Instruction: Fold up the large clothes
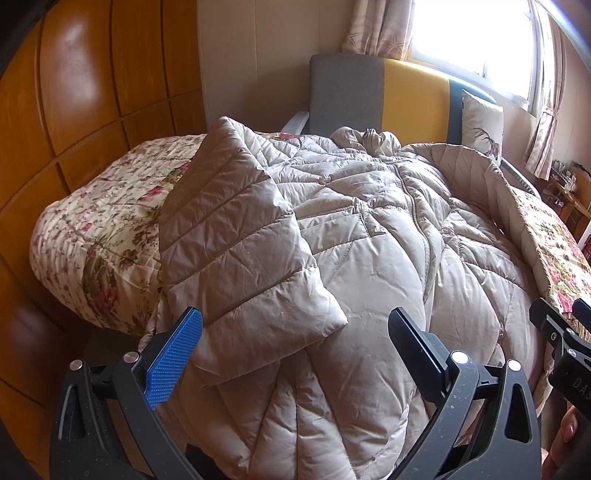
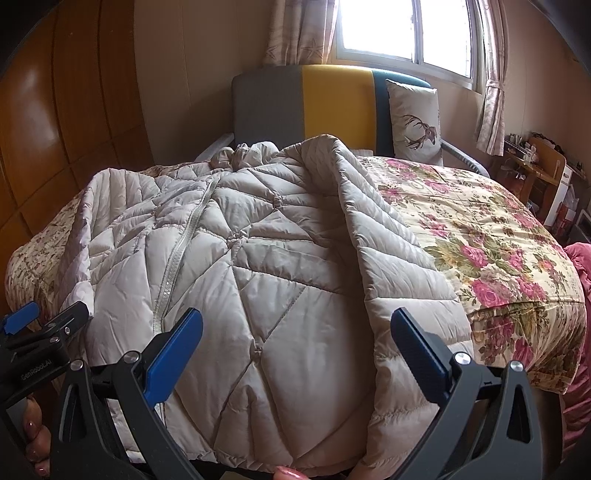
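A long beige quilted down coat point(image 1: 369, 236) lies front-up on a bed, zipper running down its middle, hem hanging over the near edge. Its left sleeve point(image 1: 236, 236) is folded in across the body; in the right wrist view the right sleeve point(image 2: 380, 236) is folded over too. My left gripper point(image 1: 295, 325) hovers open over the sleeve cuff and hem, holding nothing. My right gripper point(image 2: 295, 325) stands open above the coat point(image 2: 236, 258) near the hem, also holding nothing. Each gripper shows at the edge of the other's view.
The bed has a floral quilt point(image 2: 491, 236) and a grey, yellow and teal headboard point(image 2: 332, 107) with a deer-print pillow point(image 2: 415, 122). Wooden wardrobe doors point(image 1: 81, 96) line the left. A bright window point(image 2: 402, 33) and a cluttered desk point(image 2: 539, 162) are at the right.
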`<control>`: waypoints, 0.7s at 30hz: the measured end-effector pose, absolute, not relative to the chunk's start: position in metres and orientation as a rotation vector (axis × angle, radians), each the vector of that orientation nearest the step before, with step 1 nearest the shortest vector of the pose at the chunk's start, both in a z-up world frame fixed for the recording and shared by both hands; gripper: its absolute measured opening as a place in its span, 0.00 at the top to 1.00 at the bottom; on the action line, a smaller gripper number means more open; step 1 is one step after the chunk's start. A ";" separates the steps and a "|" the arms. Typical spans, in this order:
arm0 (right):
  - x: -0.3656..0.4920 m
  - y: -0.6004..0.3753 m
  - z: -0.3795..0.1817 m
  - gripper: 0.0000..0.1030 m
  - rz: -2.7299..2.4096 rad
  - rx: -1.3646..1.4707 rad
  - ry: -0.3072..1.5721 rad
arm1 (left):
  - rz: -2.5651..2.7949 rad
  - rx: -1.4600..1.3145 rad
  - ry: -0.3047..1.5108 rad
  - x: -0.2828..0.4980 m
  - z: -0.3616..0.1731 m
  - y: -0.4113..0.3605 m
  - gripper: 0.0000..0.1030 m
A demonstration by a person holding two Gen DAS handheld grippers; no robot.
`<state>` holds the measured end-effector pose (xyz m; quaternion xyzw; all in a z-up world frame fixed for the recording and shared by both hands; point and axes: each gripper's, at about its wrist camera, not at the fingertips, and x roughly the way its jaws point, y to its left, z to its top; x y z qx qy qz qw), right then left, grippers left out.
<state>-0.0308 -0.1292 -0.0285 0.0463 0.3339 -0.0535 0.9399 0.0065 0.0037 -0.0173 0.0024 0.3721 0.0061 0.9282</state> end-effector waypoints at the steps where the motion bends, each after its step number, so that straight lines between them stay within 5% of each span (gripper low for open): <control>1: -0.031 -0.129 -0.029 0.02 -0.108 0.095 0.681 | 0.012 0.004 0.763 0.006 -0.017 0.004 0.03; 10: -0.027 -0.134 -0.026 0.02 -0.021 0.086 0.626 | -0.017 -0.004 0.768 0.008 -0.018 0.003 0.03; 21: -0.021 -0.165 -0.050 0.03 -0.097 -0.078 0.772 | -0.018 0.027 0.716 0.017 -0.015 0.015 0.03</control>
